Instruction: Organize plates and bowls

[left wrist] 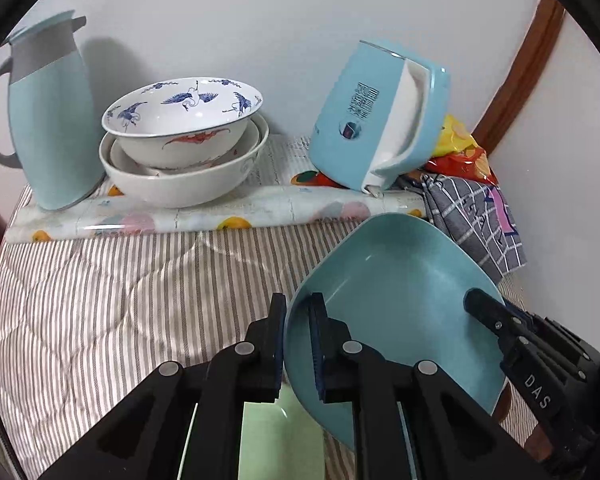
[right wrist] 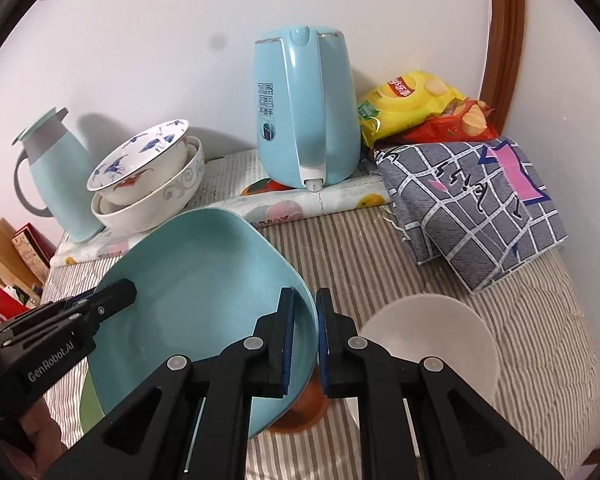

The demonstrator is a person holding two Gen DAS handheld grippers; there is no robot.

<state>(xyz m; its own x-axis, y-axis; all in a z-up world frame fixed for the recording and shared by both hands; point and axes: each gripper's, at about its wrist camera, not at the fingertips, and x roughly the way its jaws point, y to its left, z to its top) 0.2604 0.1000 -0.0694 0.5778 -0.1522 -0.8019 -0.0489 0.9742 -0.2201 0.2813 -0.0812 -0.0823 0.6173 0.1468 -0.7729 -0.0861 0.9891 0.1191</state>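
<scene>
Both my tongs pinch the teal plate (left wrist: 396,280), held tilted above the striped cloth (left wrist: 100,300).

My left tongs (left wrist: 298,344) clamp its left rim, my right tongs (right wrist: 305,340) its right rim; the hollow faces up and towards me, far edge raised towards the wall. Only the right view shows a white bowl (right wrist: 432,336) beside the plate and a brown dish (right wrist: 300,412) beneath it. Behind stand stacked bowls (left wrist: 184,148), a jug (left wrist: 48,120), a kettle (right wrist: 304,112), crisp bags (right wrist: 412,104) and a checked cloth (right wrist: 472,200).
</scene>
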